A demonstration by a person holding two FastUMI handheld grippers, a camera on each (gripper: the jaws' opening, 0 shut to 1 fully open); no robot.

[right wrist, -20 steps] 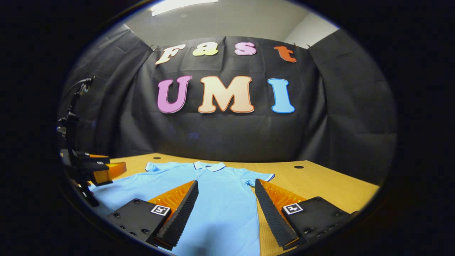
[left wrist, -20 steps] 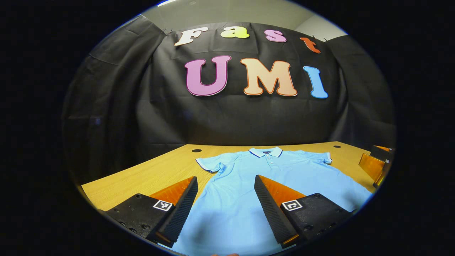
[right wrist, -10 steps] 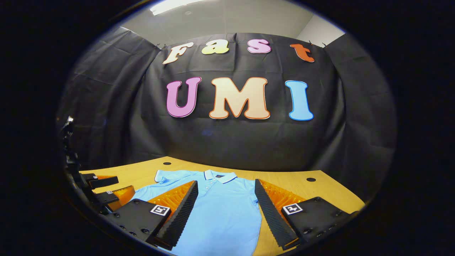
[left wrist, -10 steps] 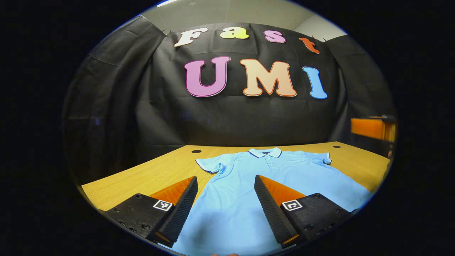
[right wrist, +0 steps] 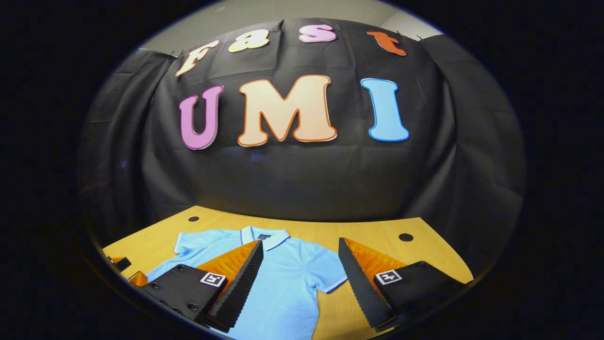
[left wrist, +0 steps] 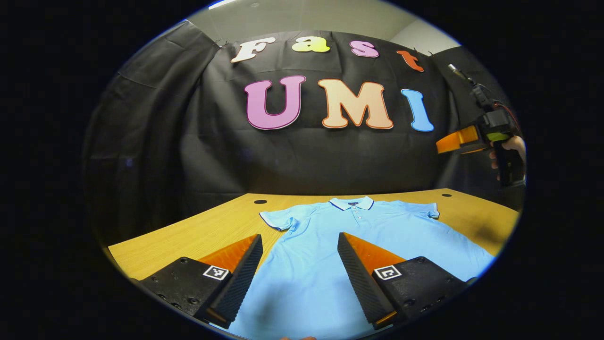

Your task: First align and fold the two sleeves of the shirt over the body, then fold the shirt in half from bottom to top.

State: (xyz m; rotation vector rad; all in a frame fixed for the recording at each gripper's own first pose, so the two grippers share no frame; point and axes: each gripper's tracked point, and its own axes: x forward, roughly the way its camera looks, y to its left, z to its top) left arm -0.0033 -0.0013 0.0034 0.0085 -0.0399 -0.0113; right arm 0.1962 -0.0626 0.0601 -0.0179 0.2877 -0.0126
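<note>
A light blue polo shirt lies flat and face up on the wooden table, collar at the far side and both short sleeves spread out. My left gripper hovers open over the shirt's lower body with nothing between its fingers. High at the right of the left gripper view, a hand holds my right gripper well above the table. In the right gripper view the right gripper is open and empty above the shirt, near its sleeve and collar.
Bare wooden table surrounds the shirt, with round cable holes at the far corners. Black cloth walls close the booth behind the table. Part of the left gripper peeks in at the lower left of the right gripper view.
My right gripper has risen from table level at the shirt's right side to high above the table and tilted down towards the collar end. The left gripper and shirt have not moved.
</note>
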